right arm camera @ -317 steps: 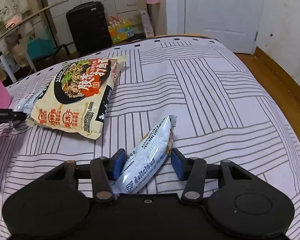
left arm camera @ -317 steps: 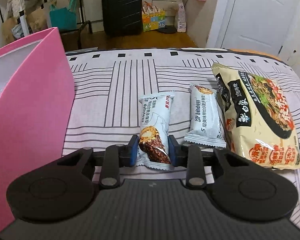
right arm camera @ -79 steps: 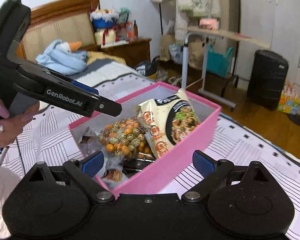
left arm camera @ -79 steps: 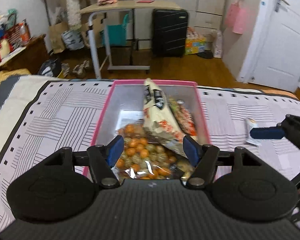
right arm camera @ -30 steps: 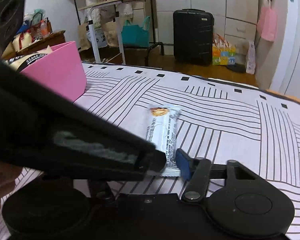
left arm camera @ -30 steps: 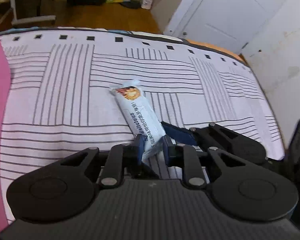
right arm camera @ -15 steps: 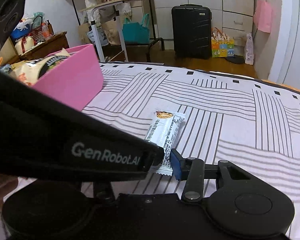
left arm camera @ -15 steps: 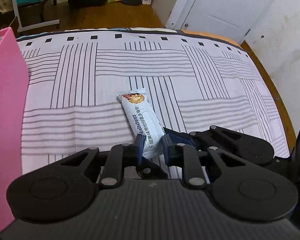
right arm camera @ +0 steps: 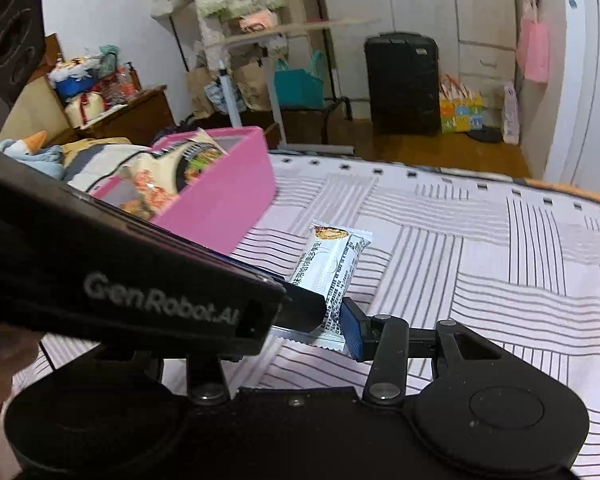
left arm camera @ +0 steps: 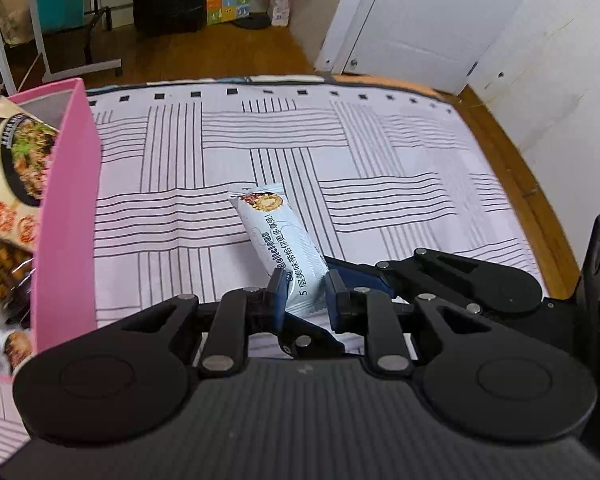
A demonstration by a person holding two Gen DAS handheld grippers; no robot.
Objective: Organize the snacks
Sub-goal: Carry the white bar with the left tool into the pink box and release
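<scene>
Snack bar (left arm camera: 288,248) pinched by left hand-held gripper (left arm camera: 306,298); right hand-held gripper (right arm camera: 332,320) grips too; pink box (left arm camera: 66,216) beside

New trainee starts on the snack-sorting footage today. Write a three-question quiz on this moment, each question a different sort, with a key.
1. True or false: the left gripper is shut on the white snack bar.
2. Multiple choice: the noodle packet is
A. flat on the striped bedsheet
B. inside the pink box
C. on the floor by the black suitcase
3. Fill in: the bar's free end points away from the grippers and shows a printed picture of a ____.

Key
1. True; both blue pads press on its near end. The right gripper sits at that same end, but its left finger is hidden, so its grip cannot be told.
2. B
3. Round snack piece; too small to tell more.
</scene>
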